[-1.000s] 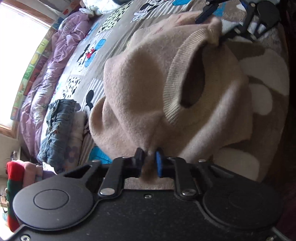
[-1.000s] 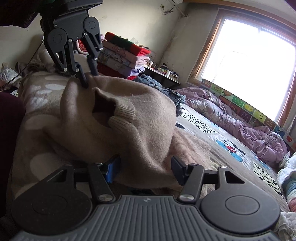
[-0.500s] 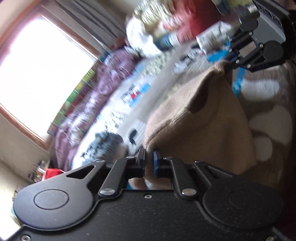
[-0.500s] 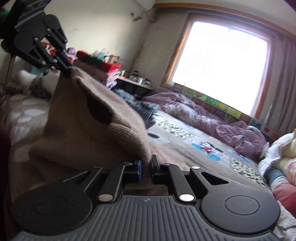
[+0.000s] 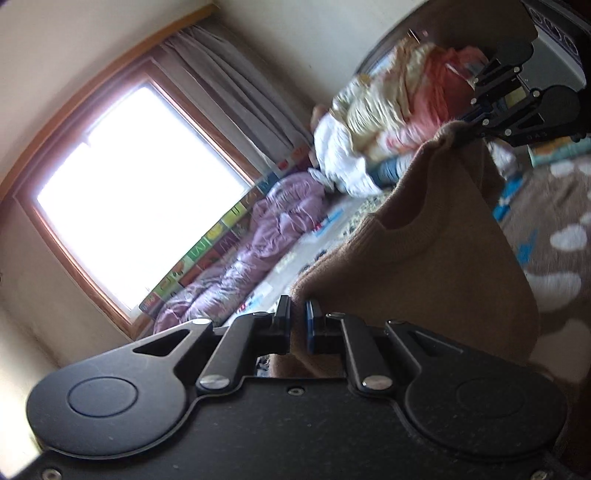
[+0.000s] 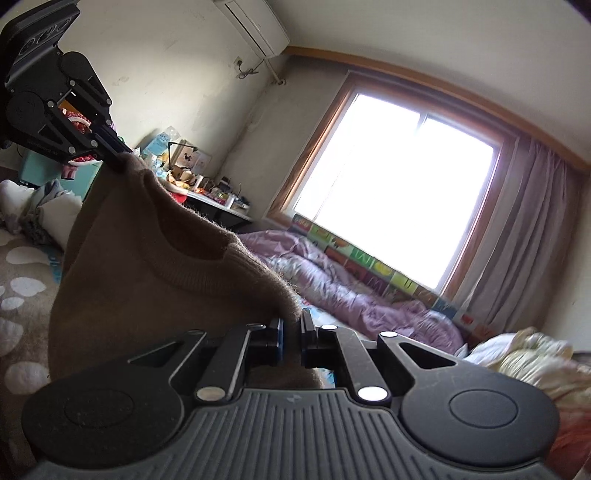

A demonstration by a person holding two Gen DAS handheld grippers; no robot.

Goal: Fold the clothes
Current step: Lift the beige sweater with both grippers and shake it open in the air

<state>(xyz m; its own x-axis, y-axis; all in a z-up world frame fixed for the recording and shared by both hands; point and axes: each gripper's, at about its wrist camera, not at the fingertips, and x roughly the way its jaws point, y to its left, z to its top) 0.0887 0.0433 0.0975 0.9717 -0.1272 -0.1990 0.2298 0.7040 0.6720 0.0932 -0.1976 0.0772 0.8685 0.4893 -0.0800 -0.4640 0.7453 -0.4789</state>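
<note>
- Left view alone is showing the bedding pile (image 5: 388,122); right view, the desk (image 6: 218,201).
- Both grippers, left (image 5: 297,319) and right (image 6: 291,332) (facing each other), are pinching the sweater (image 5: 436,266) shoulders, holding it hanging above the bed (image 5: 561,206).

A bright window (image 6: 391,199) with a wooden frame is the landmark. A grey curtain (image 6: 524,243) hangs at its right side. Just below its sill runs a strip of colourful picture panels (image 6: 373,264), and below that lies a rumpled purple quilt (image 6: 343,291). An air conditioner (image 6: 255,26) sits high on the wall left of the window, with a cluttered desk (image 6: 210,195) beneath it.
</note>
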